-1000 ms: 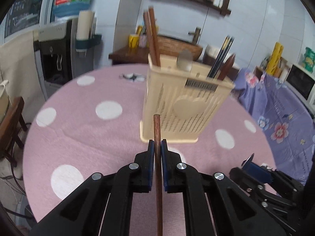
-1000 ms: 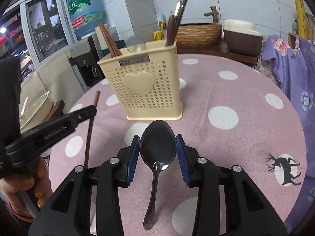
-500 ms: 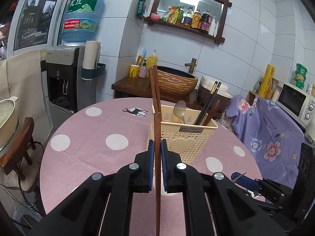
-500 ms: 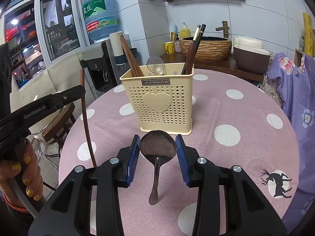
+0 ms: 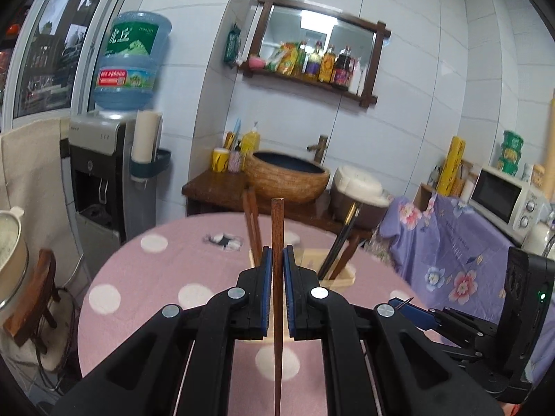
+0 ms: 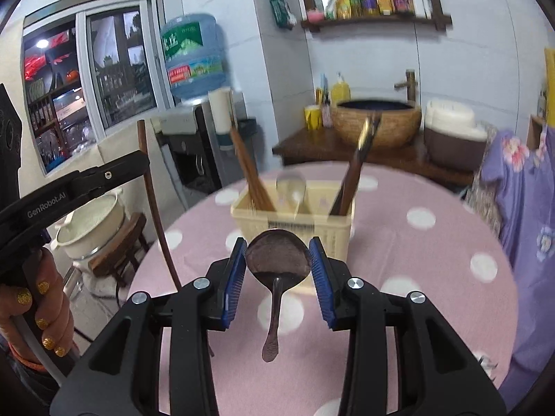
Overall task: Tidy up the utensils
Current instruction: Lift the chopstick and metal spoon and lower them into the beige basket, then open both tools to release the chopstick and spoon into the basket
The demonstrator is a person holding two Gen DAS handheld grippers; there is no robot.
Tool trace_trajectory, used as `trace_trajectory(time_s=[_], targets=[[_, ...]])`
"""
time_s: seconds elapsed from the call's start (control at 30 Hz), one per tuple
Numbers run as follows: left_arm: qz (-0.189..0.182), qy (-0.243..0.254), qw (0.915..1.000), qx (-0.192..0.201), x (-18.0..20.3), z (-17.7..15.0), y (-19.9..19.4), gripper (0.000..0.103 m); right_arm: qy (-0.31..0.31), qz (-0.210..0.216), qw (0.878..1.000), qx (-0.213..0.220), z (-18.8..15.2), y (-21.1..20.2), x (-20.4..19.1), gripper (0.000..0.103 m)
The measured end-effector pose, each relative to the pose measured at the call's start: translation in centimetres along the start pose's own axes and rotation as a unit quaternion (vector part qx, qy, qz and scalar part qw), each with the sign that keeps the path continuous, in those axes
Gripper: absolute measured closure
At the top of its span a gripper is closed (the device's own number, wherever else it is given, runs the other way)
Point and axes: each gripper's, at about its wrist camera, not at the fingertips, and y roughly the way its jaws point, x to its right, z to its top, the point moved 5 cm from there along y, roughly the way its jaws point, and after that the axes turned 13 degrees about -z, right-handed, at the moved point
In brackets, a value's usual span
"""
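Observation:
My left gripper (image 5: 276, 263) is shut on a brown wooden chopstick (image 5: 276, 228) held upright above the table; it also shows at the left of the right wrist view (image 6: 152, 187). My right gripper (image 6: 277, 260) is shut on the bowl of a metal spoon (image 6: 277, 260), handle hanging down. The cream utensil holder (image 6: 312, 222) stands on the pink dotted table (image 6: 433, 270) just beyond the spoon. It holds brown chopsticks (image 6: 249, 173), a spoon (image 6: 291, 187) and dark utensils (image 6: 357, 170). In the left wrist view the holder (image 5: 340, 277) is mostly hidden behind my fingers.
A water dispenser (image 5: 107, 180) stands left of the table, a wooden counter with a woven basin (image 5: 288, 176) behind it, and a purple floral cover (image 5: 451, 242) with a microwave (image 5: 503, 197) to the right. A white pot (image 6: 90, 222) sits on a stool at the left.
Both grippers have risen with their utensils. The holder now sits lower and smaller in both views, and the chopstick stands higher over it.

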Motion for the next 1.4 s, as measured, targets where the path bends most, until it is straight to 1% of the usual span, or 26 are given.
trace_trajectory(time_s=[0.07,0.13,0.2,0.3,0.37,0.43,0.57,0.7,0.93,1.13,1.3,1.4], targets=[[-0.001,-0.001,0.9997,0.024,0.1,2.9,-0.2,0.095,-0.005,-0.007,1.000,0.027,3.1,-0.3,0.0,0.065],[0.002,0.002,0.9986,0.054,0.2,5.8,-0.1,0.095,0.004,-0.012,0.999,0.047,6.1,-0.4,0.3,0.065],[0.014,0.007,0.9963,0.085,0.1,8.7,0.3,0.095,0.006,-0.022,0.997,0.068,8.9,-0.3,0.4,0.065],[0.016,-0.004,0.9935,0.112,-0.4,11.4,1.7,0.095,0.007,-0.043,0.995,0.093,11.8,0.6,0.6,0.065],[0.024,-0.006,0.9924,0.120,-0.8,12.1,3.0,0.095,0.003,-0.058,0.994,0.096,12.6,2.0,0.6,0.065],[0.030,-0.010,0.9924,0.119,-1.3,11.8,4.3,0.095,-0.003,-0.068,0.993,0.096,12.4,3.2,0.6,0.065],[0.041,-0.012,0.9941,0.100,-2.2,9.3,7.0,0.095,-0.014,-0.075,0.994,0.081,11.0,5.5,0.2,0.065],[0.040,-0.026,0.9966,0.067,-3.1,5.8,8.9,0.095,-0.030,-0.079,0.995,0.061,8.4,7.6,-0.3,0.065],[0.046,-0.012,0.9986,0.023,-3.6,1.4,10.5,0.095,-0.055,-0.085,0.994,0.037,4.2,9.7,-1.0,0.065],[0.049,-0.009,0.9987,-0.001,-4.3,-0.6,11.6,0.095,-0.070,-0.095,0.993,0.025,1.8,11.1,-0.8,0.065],[0.047,0.019,0.9987,0.005,-3.8,-1.0,11.4,0.095,-0.072,-0.091,0.993,0.028,1.3,11.1,-0.4,0.065],[0.040,0.019,0.9990,0.004,-3.6,-1.0,11.1,0.095,-0.065,-0.085,0.994,0.022,1.1,11.2,-0.3,0.064]])
